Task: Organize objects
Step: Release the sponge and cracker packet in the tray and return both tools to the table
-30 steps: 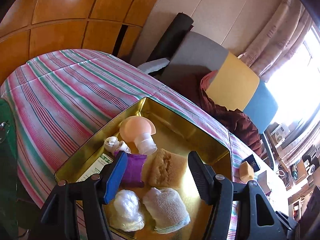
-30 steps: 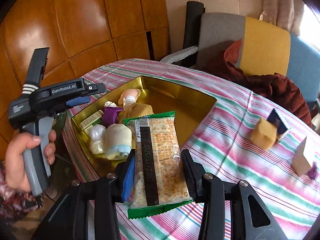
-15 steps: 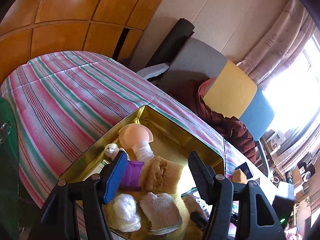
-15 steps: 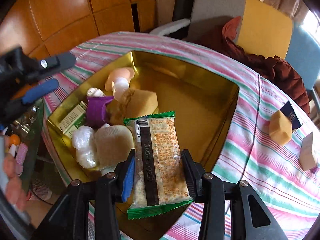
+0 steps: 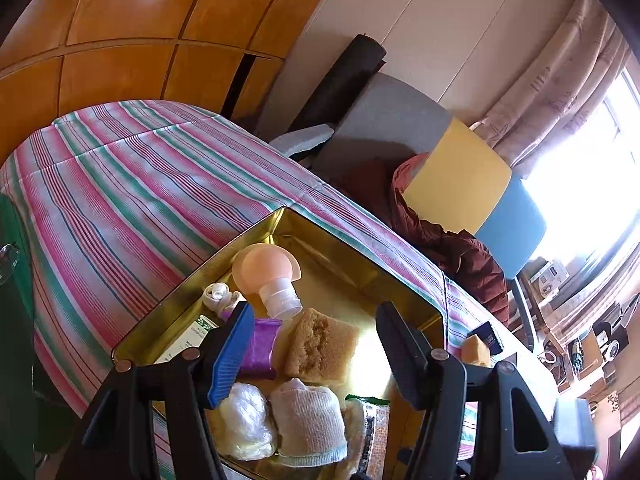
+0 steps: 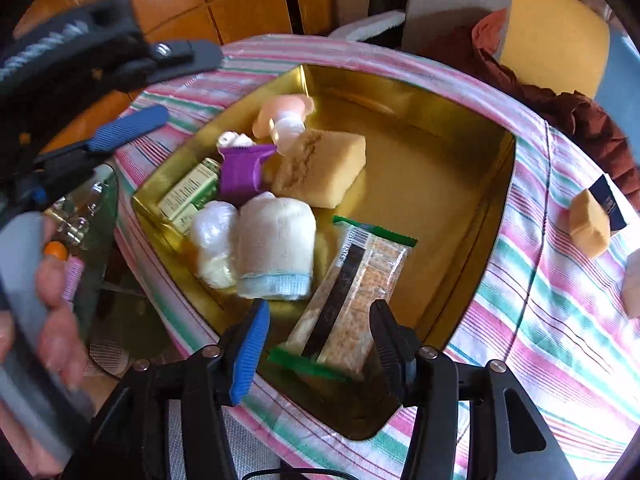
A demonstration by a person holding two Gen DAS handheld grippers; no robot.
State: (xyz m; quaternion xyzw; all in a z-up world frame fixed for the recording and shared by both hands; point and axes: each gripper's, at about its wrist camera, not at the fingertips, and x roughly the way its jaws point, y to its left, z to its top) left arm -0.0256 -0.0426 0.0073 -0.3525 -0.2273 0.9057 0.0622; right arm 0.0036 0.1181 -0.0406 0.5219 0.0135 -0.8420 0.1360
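A gold tin (image 6: 420,184) sits on the striped tablecloth and holds a sponge (image 6: 320,168), a rolled white sock (image 6: 276,252), a plastic bundle (image 6: 212,240), a purple piece (image 6: 240,172), a peach bottle (image 6: 284,114) and a green box (image 6: 188,192). My right gripper (image 6: 320,312) hangs over the tin's near side with its jaws opening. The green-edged snack packet (image 6: 356,280) lies tilted between them, clear of the pads, its far end down in the tin. My left gripper (image 5: 312,320) stands open above the tin (image 5: 304,220), holding nothing. The packet (image 5: 374,428) shows beside the sock (image 5: 308,420).
On the cloth right of the tin lie a small yellow sponge (image 6: 590,224) and a dark blue card. A chair with a yellow cushion (image 5: 456,176) and a red-brown jacket (image 5: 460,248) stands behind the table. A person's hand (image 6: 56,308) grips the left tool's handle.
My right gripper moved out over the tin and dipped down. Its jaws widened and the snack packet slid out, tilting into the tin. The left gripper stayed put.
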